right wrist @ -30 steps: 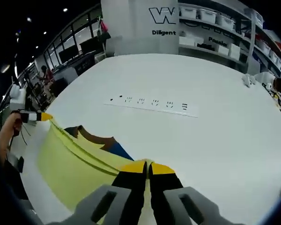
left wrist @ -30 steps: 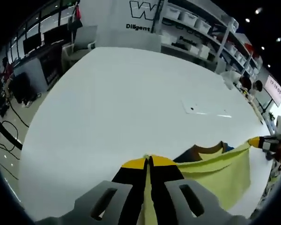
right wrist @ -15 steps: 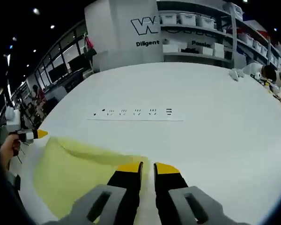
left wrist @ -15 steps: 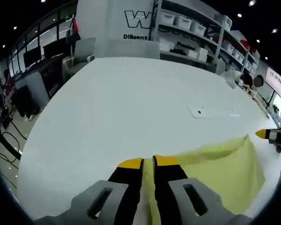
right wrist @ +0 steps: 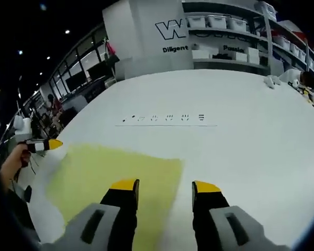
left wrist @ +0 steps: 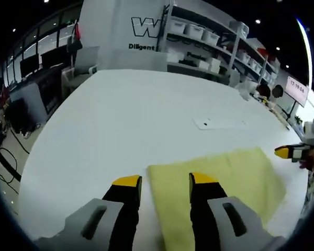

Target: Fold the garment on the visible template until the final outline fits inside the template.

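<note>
black jaws; yellow fingertips (left wrist: pixel 127 181)

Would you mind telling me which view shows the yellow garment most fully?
The right gripper view: the yellow garment lies flat, three edges visible. In the left gripper view the yellow garment runs behind the tool's right jaw.

A large "W" logo is showing above the word "Diligent" on the white wall panel (right wrist: pixel 162 36). Writing on the pink sign (left wrist: pixel 297 90) is staying too small to read.

The garment (left wrist: pixel 225 175) is soft matt yellow cloth lying on a smooth, faintly glossy white table (left wrist: pixel 131 115).
</note>
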Motion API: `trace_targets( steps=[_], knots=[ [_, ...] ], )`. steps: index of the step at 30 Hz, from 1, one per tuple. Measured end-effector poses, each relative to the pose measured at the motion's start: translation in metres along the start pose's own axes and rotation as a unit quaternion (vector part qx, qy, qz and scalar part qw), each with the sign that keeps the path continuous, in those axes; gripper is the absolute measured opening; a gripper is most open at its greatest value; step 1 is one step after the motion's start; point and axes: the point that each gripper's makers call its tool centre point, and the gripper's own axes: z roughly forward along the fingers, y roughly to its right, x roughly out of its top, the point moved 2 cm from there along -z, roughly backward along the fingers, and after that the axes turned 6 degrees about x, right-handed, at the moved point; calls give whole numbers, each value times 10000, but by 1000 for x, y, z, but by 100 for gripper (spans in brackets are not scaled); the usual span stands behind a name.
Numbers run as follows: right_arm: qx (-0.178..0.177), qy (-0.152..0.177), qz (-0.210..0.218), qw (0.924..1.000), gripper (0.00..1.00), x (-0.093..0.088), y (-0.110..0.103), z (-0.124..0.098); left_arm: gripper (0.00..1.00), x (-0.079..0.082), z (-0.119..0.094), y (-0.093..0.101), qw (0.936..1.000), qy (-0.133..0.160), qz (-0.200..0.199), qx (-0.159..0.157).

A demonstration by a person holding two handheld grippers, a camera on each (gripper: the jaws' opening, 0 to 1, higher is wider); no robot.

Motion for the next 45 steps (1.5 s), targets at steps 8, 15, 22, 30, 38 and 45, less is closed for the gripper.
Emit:
trace_targets(
  steps=[8,15,22,30,38,45],
  knots=[
    [343,-155,-67,9993,45,-29,-30,-26,48,-16,-25,4,9999,45,5,-161],
    [473,-344,-188,9981,47,-51,-40,-39,50,-36,-43,8,9990,-10,125,-419],
    [641,-416,-116,9970,47,-69,-42,-46,47,-52,-58,9,9985,109,227,-476],
    [696,-534,-140,9960,44,-89,-43,-58,47,-79,-70,9,9981,-69,235,-568],
    [879,-602,-394,9935,44,-106,-55,-61,50,-101,-85,11,9964,-61,361,-765],
    [885,-624,-322,9936,40,-115,-59,-62,50,-117,-94,11,9932,-103,682,-936]
  ],
)
